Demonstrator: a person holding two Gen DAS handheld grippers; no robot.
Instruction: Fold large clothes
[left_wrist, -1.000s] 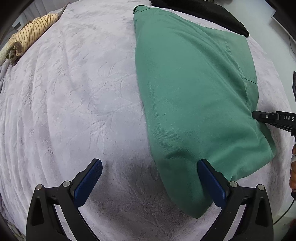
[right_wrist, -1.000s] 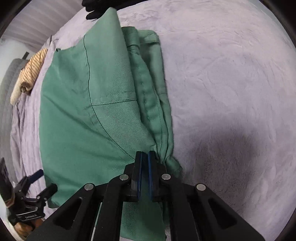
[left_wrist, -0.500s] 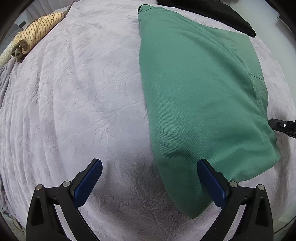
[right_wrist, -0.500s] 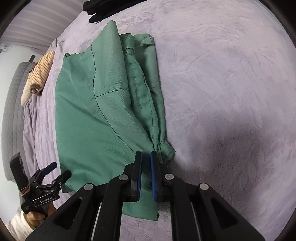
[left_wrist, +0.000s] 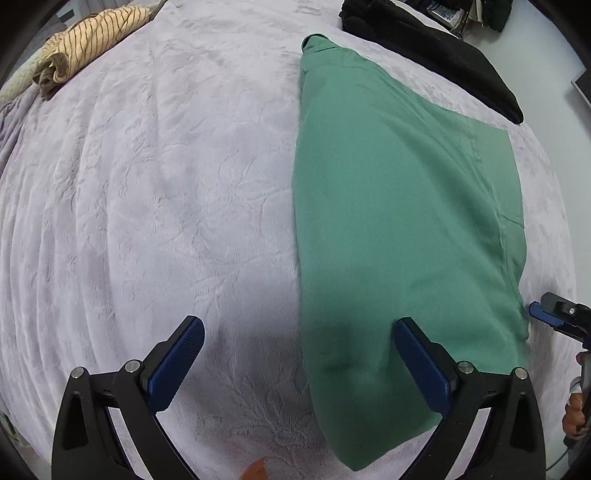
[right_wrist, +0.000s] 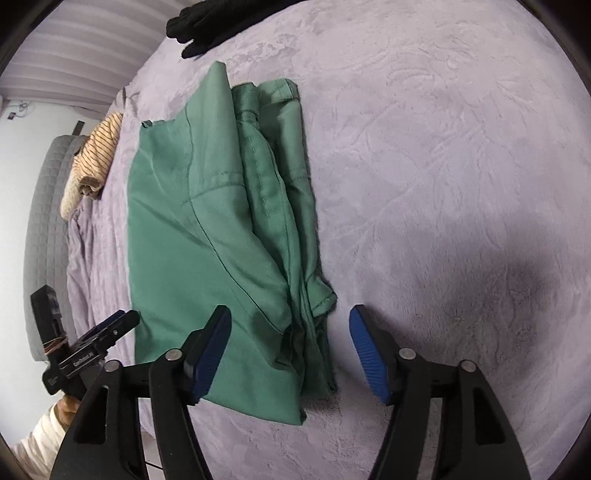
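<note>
Green trousers (left_wrist: 399, 229) lie folded flat on a lilac plush bedspread (left_wrist: 147, 221). In the right wrist view the trousers (right_wrist: 221, 240) show their stacked waistband layers along the right side. My left gripper (left_wrist: 299, 354) hovers open over the near left edge of the fold, touching nothing. My right gripper (right_wrist: 290, 339) has its jaws opening above the near waistband corner; the cloth lies below them, free of the pads. Each gripper shows in the other's view: the right gripper (left_wrist: 554, 317) at the far right, the left gripper (right_wrist: 110, 328) at the lower left.
A rolled striped tan garment (left_wrist: 85, 40) lies at the far left of the bed. A black garment (left_wrist: 436, 51) lies beyond the trousers. A grey quilted headboard (right_wrist: 44, 229) borders the bed. A person's sleeve and hand (right_wrist: 44, 424) hold the left gripper.
The right gripper's jaws went from shut on the trousers' waistband edge to wide apart, letting the cloth go. Both grippers pulled back and up from the folded trousers.
</note>
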